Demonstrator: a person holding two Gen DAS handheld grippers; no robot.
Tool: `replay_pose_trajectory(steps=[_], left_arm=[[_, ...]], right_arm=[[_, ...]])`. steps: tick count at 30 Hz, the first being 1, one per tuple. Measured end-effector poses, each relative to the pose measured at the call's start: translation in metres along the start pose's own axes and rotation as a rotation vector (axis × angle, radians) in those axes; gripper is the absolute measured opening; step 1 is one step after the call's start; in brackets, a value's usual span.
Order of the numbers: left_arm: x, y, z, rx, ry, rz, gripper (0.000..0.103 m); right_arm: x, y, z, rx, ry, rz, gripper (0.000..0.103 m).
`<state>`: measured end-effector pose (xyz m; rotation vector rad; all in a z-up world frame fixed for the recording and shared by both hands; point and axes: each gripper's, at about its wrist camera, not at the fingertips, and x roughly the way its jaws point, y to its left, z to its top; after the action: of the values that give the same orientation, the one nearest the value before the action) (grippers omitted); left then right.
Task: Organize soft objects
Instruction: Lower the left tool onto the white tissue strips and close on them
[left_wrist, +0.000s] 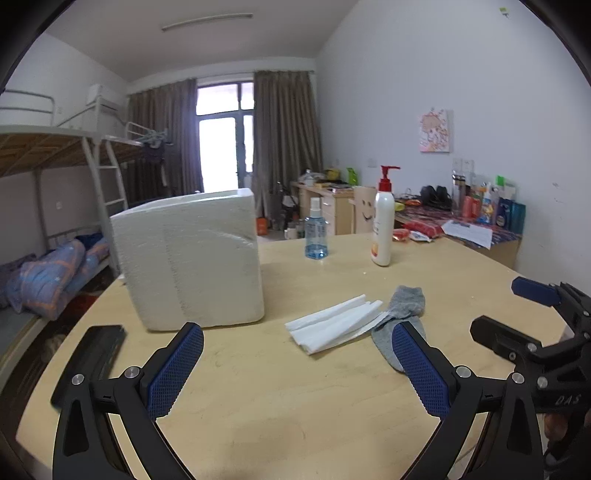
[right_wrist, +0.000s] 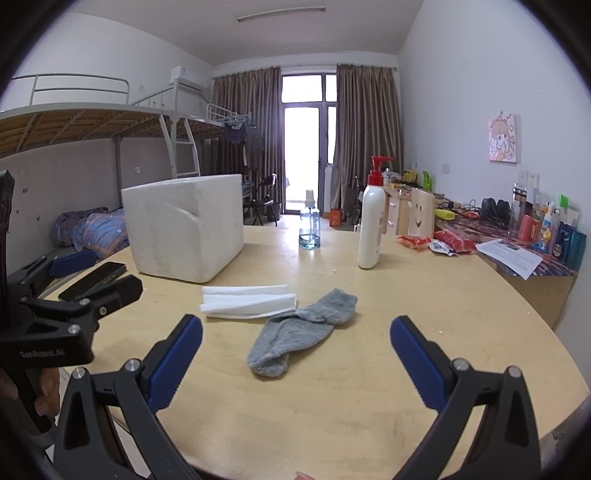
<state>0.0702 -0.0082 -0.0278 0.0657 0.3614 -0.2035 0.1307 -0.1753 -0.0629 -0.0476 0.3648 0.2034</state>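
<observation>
Both of my tools are above the near edge of the round pale wooden table (right_wrist: 369, 406). My right gripper (right_wrist: 295, 358) has its blue-padded jaws spread wide and holds nothing. My left gripper (left_wrist: 297, 363) is likewise spread wide and empty.

The nearest soft item is the crumpled grey cotton sock (right_wrist: 299, 332). In the right wrist view it lies directly ahead of my right gripper, centred between the two fingers and just beyond their tips. Its long axis runs diagonally: the nearer end points toward me and slightly left, and the other end points away and right. In the left wrist view the same sock (left_wrist: 404, 310) sits to the right of centre, partly hidden behind my right-hand finger (left_wrist: 421, 373). I judge the right gripper to be the better placed for the sock: a straight forward reach, with the wrist turned so the fingers close across the diagonal.

Just beyond, the folded white paper tissue stack (right_wrist: 247, 301) lies flat with its long axis running left to right, its right end touching or overlapping the sock. In the left wrist view the stack (left_wrist: 336, 323) is nearly centred ahead, so I assign it to the left gripper.

Farther back-left stands the large white wrapped tissue pack (left_wrist: 188, 258), upright and well apart from both.
</observation>
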Motion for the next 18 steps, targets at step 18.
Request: replay_pose_trajectory(steps=[18], left_arm=[[0.061,0.003,0.013,0.079,0.138,-0.16,0.102]], right_arm=[[0.037,-0.009,0.004,0.039,0.066,-0.013,0.103]])
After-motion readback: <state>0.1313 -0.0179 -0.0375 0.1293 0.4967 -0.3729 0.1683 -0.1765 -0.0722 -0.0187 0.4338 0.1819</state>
